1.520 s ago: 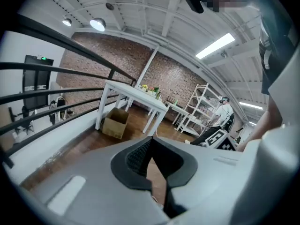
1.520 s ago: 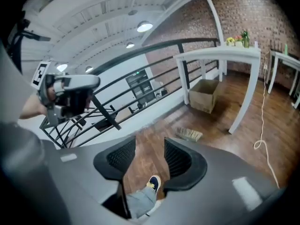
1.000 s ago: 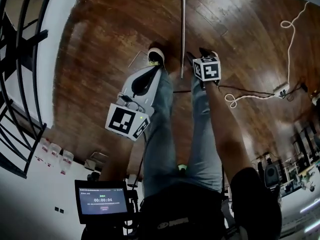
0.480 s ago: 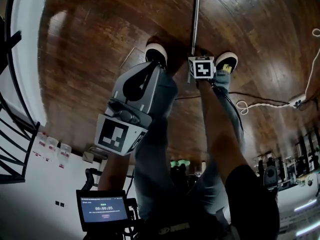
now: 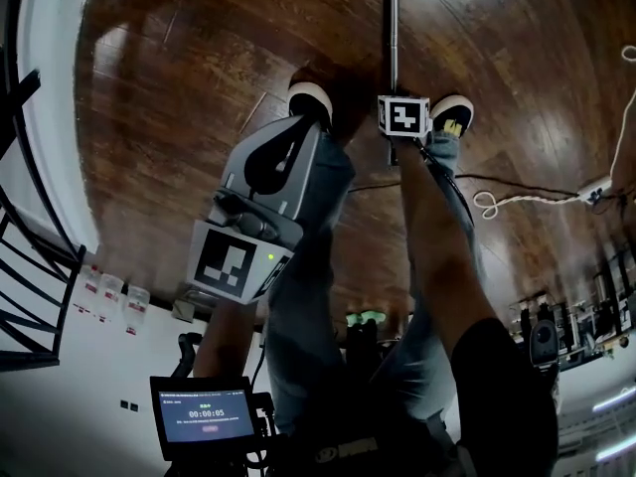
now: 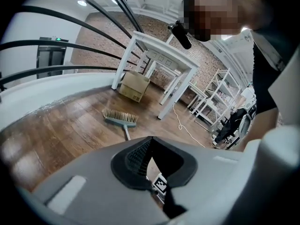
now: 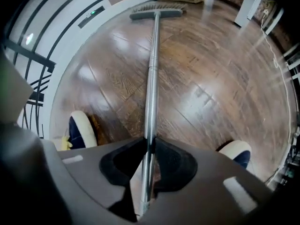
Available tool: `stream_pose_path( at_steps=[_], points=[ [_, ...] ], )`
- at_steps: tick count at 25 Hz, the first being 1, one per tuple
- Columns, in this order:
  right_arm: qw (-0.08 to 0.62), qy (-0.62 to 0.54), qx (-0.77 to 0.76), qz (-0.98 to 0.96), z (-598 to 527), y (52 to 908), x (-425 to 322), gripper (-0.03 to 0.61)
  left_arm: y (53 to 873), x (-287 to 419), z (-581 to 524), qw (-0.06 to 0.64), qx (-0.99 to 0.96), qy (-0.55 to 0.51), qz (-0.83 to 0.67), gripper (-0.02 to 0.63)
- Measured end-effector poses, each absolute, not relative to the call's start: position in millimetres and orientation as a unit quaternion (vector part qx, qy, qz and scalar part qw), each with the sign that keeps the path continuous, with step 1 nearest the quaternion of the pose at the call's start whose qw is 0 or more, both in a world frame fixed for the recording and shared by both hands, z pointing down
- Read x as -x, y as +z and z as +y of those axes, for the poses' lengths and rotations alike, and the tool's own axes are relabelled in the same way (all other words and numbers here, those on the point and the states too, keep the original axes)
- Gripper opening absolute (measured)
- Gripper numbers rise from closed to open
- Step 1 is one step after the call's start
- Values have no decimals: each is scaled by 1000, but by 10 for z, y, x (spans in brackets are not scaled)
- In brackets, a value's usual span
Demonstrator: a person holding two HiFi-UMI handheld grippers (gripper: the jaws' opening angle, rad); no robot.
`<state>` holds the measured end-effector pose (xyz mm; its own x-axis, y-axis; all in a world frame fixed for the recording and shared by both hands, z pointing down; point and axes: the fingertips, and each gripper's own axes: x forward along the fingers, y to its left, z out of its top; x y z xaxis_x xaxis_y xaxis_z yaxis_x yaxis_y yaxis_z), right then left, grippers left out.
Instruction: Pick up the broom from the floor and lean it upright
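The broom lies flat on the wooden floor. Its metal handle point(image 5: 393, 18) runs away from me between my shoes, and in the right gripper view the handle point(image 7: 151, 78) leads up to the grey brush head point(image 7: 156, 13). My right gripper point(image 5: 395, 142) points steeply down at the near end of the handle. Its jaws point(image 7: 149, 142) are closing, and their tips press on the handle from both sides. My left gripper point(image 5: 303, 132) hangs over my left leg, shut and empty. In its own view the left gripper point(image 6: 150, 139) looks at the distant brush head point(image 6: 121, 118).
My shoes point(image 5: 310, 100) point(image 5: 452, 115) stand on either side of the handle's end. A white cord point(image 5: 487, 205) loops on the floor to the right. A black railing point(image 5: 30, 217) curves along the left. A white table point(image 6: 164, 55) and a cardboard box point(image 6: 133, 86) stand beyond the brush head.
Both grippers have come down toward the floor. The right gripper has dropped onto the near end of the handle between the shoes.
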<state>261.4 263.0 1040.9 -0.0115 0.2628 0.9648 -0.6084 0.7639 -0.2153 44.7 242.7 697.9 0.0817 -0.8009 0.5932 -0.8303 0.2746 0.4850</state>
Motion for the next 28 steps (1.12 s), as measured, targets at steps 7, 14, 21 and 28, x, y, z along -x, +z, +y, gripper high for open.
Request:
stream_pose_path(
  at_steps=[7, 14, 21, 28],
  points=[
    [695, 373, -113, -604, 2363, 9167, -2378, 78, 5958, -370, 2114, 394, -621, 5, -677, 15],
    [641, 436, -127, -619, 1888, 7890, -2026, 84, 5307, -357, 1812, 363, -652, 1, -666, 15],
    [556, 539, -103, -624, 1553, 6916, -1672, 94, 5207, -539, 1483, 282, -733, 27, -618, 198],
    [540, 602, -49, -585, 1488, 6227, -1644, 103, 5687, -1208, 1458, 203, -832, 191, -479, 447]
  ],
)
